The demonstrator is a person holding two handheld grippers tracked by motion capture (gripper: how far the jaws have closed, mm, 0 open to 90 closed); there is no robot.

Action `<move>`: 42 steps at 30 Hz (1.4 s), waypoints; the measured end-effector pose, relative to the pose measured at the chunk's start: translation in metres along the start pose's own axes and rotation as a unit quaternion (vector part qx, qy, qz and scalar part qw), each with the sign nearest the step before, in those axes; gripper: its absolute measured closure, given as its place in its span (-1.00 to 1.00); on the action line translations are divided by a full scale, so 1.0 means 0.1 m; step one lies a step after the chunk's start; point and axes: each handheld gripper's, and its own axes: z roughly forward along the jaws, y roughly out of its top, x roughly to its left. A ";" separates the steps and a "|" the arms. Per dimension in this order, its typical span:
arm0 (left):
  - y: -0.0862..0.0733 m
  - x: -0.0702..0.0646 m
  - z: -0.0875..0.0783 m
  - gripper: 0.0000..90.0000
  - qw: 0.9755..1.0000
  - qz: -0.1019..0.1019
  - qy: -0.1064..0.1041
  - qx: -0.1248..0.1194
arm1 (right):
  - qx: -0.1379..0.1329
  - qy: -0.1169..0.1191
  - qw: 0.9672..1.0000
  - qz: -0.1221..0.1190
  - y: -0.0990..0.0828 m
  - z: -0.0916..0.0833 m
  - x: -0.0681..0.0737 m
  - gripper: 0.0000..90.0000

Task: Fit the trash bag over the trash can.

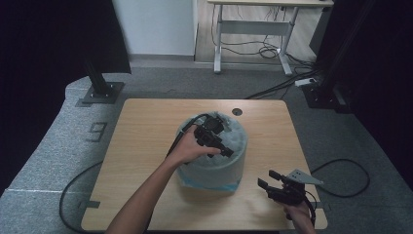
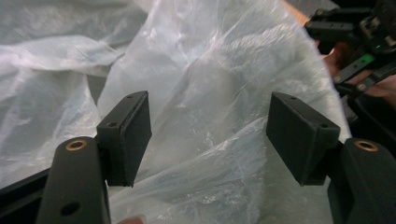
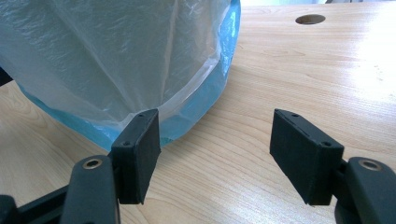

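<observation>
Desk point(image 1: 146, 146): pale wood, round cable hole point(image 1: 237, 111) near its far edge.
Bin point(image 1: 214, 165): round, blue, standing at mid-desk; base edge visible in the right gripper view point(image 3: 219, 88).
Bag point(image 1: 234, 141): translucent plastic draped over the bin, crumpled across the top point(image 2: 201, 93).
Left hand-held gripper point(image 1: 218, 145): over the bin top, jaws released and wide, bag film lying between and behind them, not pinched.
Right hand-held gripper point(image 1: 269, 179): near the desk's front right corner, just beside the bin, jaws released, empty.

High view overhead, tool views close, sharing plastic-lined bin point(image 1: 214, 156)
</observation>
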 end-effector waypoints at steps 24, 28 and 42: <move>0.32 0.21 0.25 -0.20 1.000 -0.005 -0.005 -0.004 | -0.001 -0.001 1.000 0.002 -0.01 -0.02 -0.03 -0.27; 0.33 0.22 0.32 -0.20 1.000 -0.007 -0.001 0.011 | -0.001 -0.001 1.000 0.001 -0.01 -0.04 -0.03 -0.27; 0.25 0.12 0.03 -0.32 0.998 0.009 0.009 -0.053 | -0.001 -0.004 1.000 0.001 -0.02 -0.04 -0.05 -0.27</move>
